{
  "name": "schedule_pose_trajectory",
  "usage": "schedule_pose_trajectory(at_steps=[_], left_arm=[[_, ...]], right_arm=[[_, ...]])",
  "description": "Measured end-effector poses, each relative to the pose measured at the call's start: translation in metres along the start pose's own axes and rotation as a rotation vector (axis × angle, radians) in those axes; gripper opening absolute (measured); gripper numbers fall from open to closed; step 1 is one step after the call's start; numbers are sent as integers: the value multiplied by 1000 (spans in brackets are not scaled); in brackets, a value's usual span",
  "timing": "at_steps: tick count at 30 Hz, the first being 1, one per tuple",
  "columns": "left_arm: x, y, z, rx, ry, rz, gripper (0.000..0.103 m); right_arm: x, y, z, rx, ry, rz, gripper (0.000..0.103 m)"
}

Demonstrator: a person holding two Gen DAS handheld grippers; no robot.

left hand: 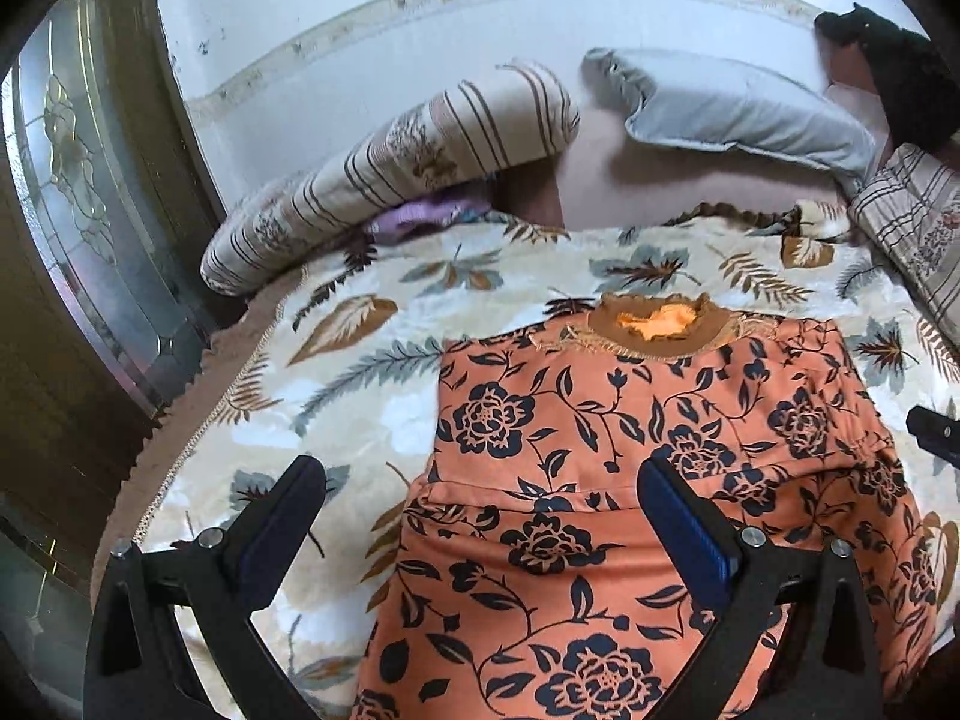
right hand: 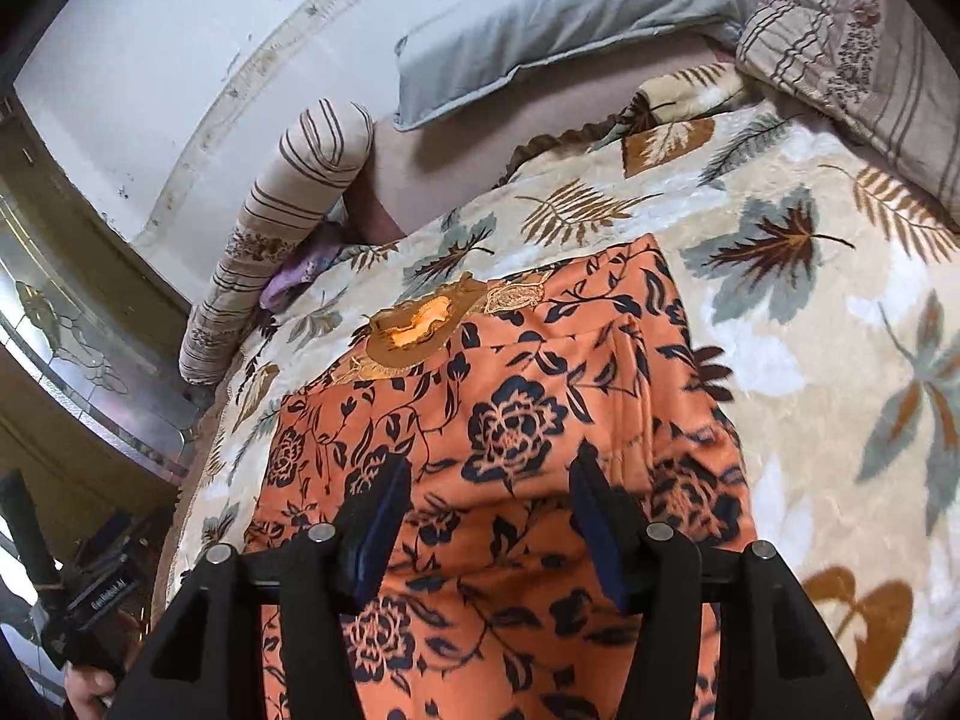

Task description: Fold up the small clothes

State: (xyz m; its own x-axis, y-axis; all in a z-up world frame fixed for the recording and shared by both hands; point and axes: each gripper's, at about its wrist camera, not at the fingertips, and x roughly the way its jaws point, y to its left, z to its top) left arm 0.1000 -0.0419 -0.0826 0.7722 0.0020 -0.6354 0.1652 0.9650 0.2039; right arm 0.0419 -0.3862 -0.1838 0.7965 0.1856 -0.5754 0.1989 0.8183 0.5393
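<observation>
An orange top (left hand: 600,450) with dark blue flowers and a brown lace collar (left hand: 660,327) lies flat on the leaf-print blanket (left hand: 360,360), its sides folded in. My left gripper (left hand: 480,486) is open above the top's left edge, holding nothing. In the right wrist view the same top (right hand: 516,420) lies under my right gripper (right hand: 489,480), which is open and empty above the middle of the cloth. The collar (right hand: 414,330) points away from me.
A striped bolster (left hand: 390,168) and a grey pillow (left hand: 732,108) lie at the head of the bed by the white wall. Another striped pillow (right hand: 858,60) sits at the right. A wooden glass-panelled door (left hand: 78,240) stands left of the bed.
</observation>
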Motion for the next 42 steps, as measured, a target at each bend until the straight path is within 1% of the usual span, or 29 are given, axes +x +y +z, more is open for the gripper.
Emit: schedule_pose_trajectory(at_steps=[8,14,29,36,42], left_arm=[[-20,-1,-10,11,-20,-6,103],[-25,-3,-16,20,-26,-16,103],[-13,2,-29,5,6,-28,103],[-7,8,-41,10,20,-13,103],[-3,17,-48,-10,33,-10,103]], right_arm=[[-26,-13,-26,35,-14,6,60],[-39,-20,-40,28,-28,-4,60],[-58,-33,-65,6,-35,-45,60],[-62,-26,-73,-17,-39,-44,60],[-58,-20,-77,-35,-28,-44,60]])
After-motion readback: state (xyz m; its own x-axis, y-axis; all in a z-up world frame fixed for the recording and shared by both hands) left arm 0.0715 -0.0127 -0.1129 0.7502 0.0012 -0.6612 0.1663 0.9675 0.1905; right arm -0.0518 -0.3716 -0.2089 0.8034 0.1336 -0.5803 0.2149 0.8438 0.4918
